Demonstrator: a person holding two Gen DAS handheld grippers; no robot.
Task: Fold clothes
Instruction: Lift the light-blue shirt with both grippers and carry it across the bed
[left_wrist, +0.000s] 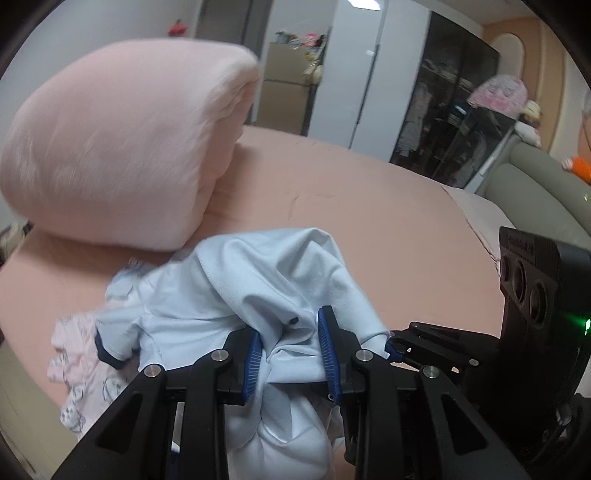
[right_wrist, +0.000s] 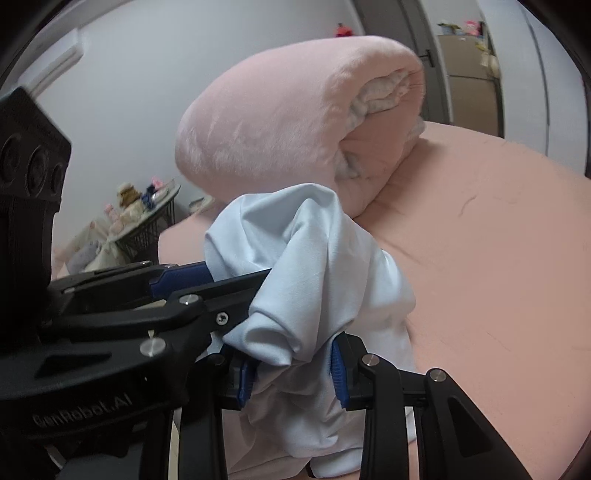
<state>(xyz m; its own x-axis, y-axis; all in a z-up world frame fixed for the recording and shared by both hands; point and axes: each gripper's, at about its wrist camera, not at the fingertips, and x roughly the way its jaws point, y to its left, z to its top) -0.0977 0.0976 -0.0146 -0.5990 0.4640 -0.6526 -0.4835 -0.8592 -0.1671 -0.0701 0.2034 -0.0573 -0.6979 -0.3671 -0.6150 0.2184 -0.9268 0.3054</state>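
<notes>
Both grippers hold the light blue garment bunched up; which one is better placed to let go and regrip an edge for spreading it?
Probably the left gripper: the light blue garment trails toward its navy-trimmed sleeve, on the bed beside it.

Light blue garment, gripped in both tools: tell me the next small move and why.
Probably draw the two tools apart to spread it. The left tool and right tool each pinch the light blue garment close together, so the cloth hangs bunched and crumpled above the pink bed sheet; it likely needs stretching flat before any fold.
</notes>
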